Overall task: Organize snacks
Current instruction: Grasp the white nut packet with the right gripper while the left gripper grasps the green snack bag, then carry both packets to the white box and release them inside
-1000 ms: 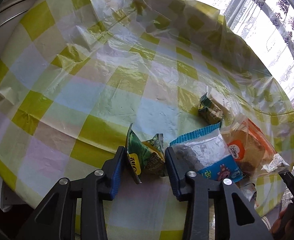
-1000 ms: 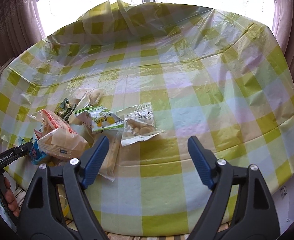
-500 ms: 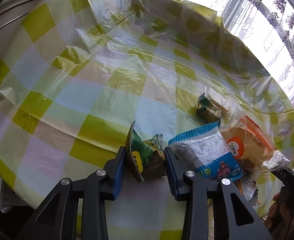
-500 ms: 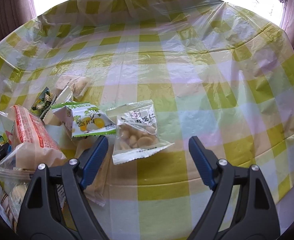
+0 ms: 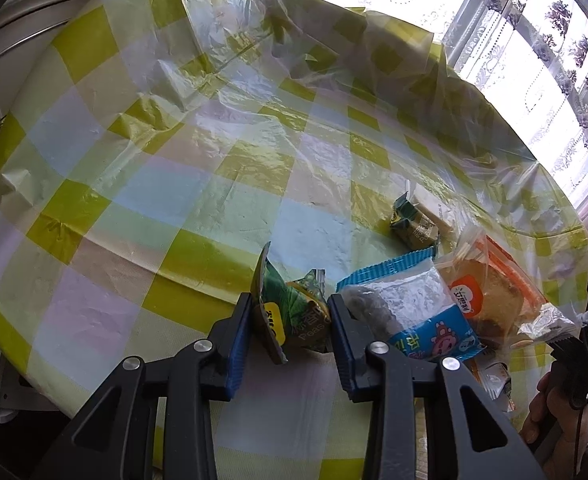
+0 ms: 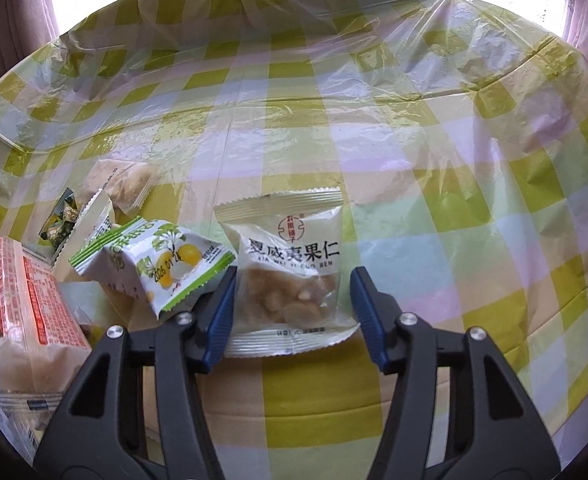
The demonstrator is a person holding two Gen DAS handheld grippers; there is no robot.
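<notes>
My left gripper (image 5: pixel 290 332) is shut on a crumpled green pea snack packet (image 5: pixel 294 308), which stands upright between the blue pads at the near edge of the table. In the right wrist view a pale nut packet (image 6: pixel 290 268) with black lettering lies flat on the checked cloth. My right gripper (image 6: pixel 292 312) straddles its lower half and its jaws are closing. The left pad is at the packet's edge, and the right pad is a sliver away from it.
A blue-trimmed packet (image 5: pixel 409 316), an orange bread bag (image 5: pixel 489 292) and a small dark green packet (image 5: pixel 413 228) lie right of the left gripper. A white-green fruit packet (image 6: pixel 162 264) and a red-printed bag (image 6: pixel 34 312) crowd the right gripper's left side. A yellow checked plastic cloth (image 6: pixel 433 200) covers the round table.
The right gripper has come down and forward over the nut packet, and its jaws have narrowed around it. The left gripper keeps its hold on the green packet in the same spot.
</notes>
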